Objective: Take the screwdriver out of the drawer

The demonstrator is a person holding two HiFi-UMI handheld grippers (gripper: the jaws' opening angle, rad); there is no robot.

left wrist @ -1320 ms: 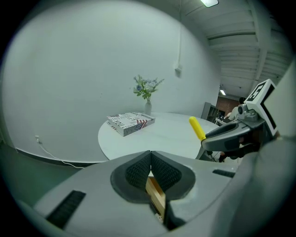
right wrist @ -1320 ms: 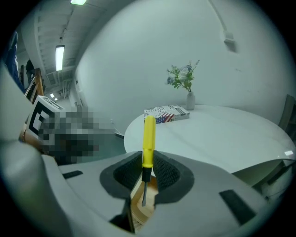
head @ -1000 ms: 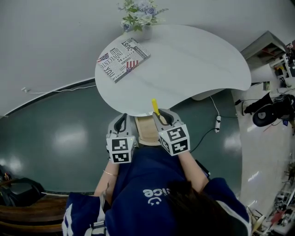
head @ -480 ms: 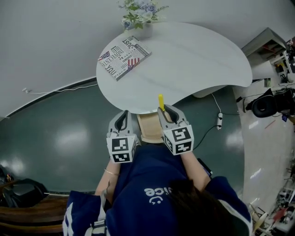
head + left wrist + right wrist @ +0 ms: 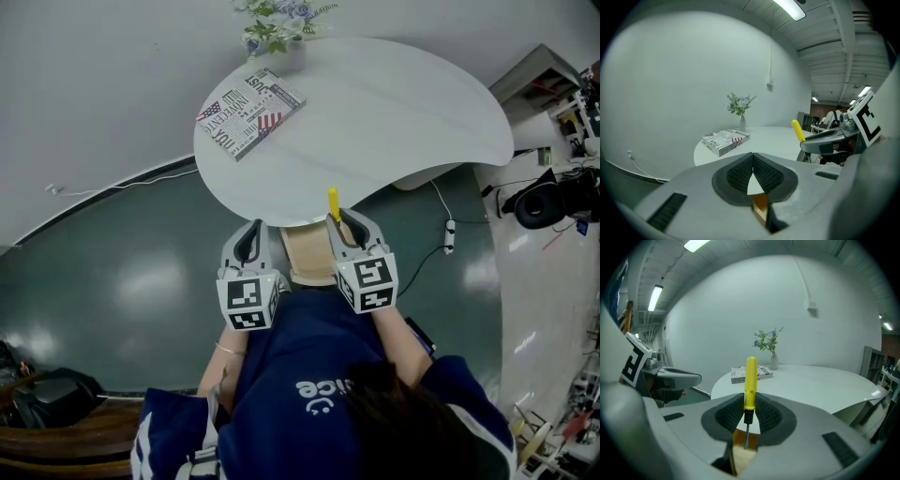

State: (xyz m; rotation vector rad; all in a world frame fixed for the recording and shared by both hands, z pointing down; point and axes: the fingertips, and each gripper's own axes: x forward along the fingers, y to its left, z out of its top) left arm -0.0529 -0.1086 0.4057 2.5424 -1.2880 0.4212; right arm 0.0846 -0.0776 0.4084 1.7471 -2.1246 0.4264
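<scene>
One screwdriver, clamped in the right hand-held gripper above the open drawer

There are two hand-held grippers, each with one marker cube. The right hand-held gripper (image 5: 750,405) is closed narrowly on the single screwdriver (image 5: 750,380). Its pads pinch the lower end of the yellow handle, which stands up above the jaws, and the dark blade points down toward the tan wooden drawer (image 5: 309,261) under the edge of the white bench (image 5: 403,112). The left hand-held gripper (image 5: 753,165), just beside the right one, has its jaw tips together with nothing between them. On the bench lie one book (image 5: 250,113) with a flag pattern and large print that includes "JUST", and one vase of flowers (image 5: 277,33) near it. The person's blue shirt (image 5: 309,375) shows the letters "ice".
</scene>
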